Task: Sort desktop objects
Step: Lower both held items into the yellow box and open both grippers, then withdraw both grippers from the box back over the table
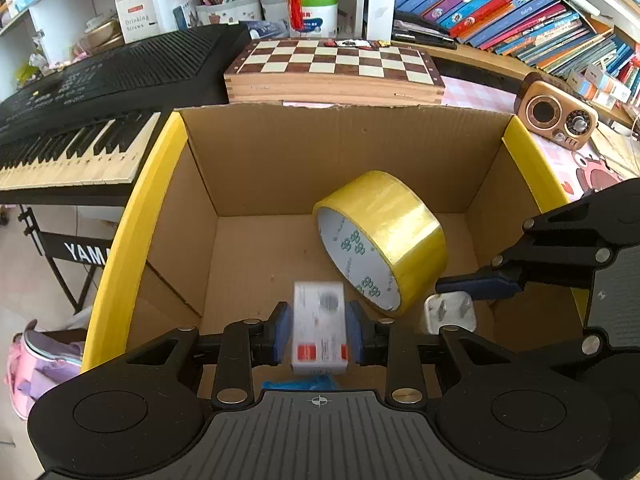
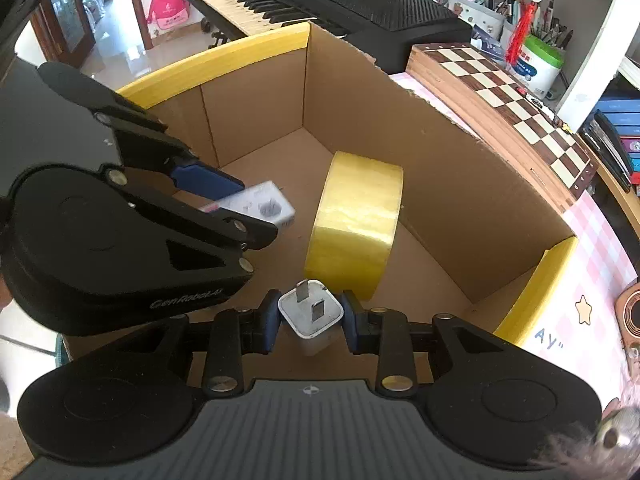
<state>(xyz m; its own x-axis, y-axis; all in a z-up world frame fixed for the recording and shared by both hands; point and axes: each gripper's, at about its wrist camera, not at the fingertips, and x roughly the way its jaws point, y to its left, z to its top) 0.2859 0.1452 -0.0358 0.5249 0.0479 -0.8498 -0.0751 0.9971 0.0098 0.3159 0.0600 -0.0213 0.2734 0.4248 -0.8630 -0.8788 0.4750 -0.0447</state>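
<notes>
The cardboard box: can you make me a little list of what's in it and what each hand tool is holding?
box: open cardboard box with yellow edges
inside: yellow tape roll standing on its edge on the bottom
left gripper: fingers shut on a small white box, above the box bottom
right gripper: fingers shut on a white plug, prongs facing the camera
behind box: chessboard, keyboard

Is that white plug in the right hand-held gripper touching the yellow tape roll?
Cannot tell. In the right wrist view the plug overlaps the tape roll; in the left wrist view the two nearly meet, with no plain gap or contact.
</notes>
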